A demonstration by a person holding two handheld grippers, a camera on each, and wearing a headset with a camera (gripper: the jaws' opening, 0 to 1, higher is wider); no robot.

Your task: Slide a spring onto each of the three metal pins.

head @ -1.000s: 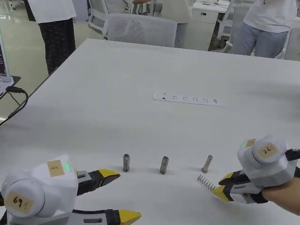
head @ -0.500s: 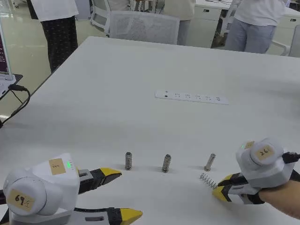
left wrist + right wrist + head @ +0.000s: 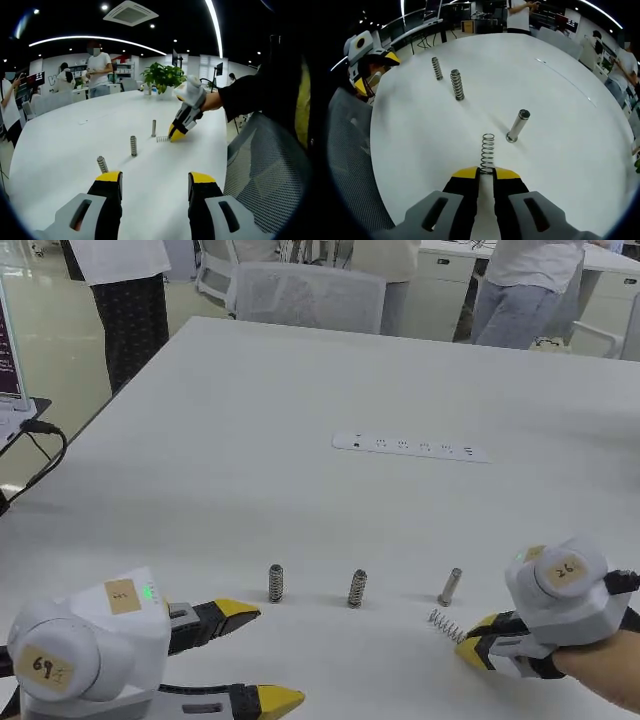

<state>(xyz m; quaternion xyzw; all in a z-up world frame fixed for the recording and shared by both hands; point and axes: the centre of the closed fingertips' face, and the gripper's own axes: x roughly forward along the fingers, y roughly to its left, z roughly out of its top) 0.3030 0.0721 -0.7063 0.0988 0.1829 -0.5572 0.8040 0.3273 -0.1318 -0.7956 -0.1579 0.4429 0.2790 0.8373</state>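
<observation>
- The right gripper [image 3: 486,172] has its jaws pinched on the near end of the loose spring [image 3: 487,150], which lies flat on the white worktop [image 3: 300,440].
- Just beside that spring stands the bare pin [image 3: 517,125], last in a row of three.
- The middle pin [image 3: 356,588] and the end pin [image 3: 276,582] each wear a spring.
- The left gripper [image 3: 155,180] hovers low near the end pin, jaws spread wide and gripping nothing.

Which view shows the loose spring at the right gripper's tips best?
The right gripper view: the loose spring lies large, straight ahead, its near end between the tips of the right gripper, beside the bare pin. The head view shows it small; the left gripper view, tiny and distant.
</observation>
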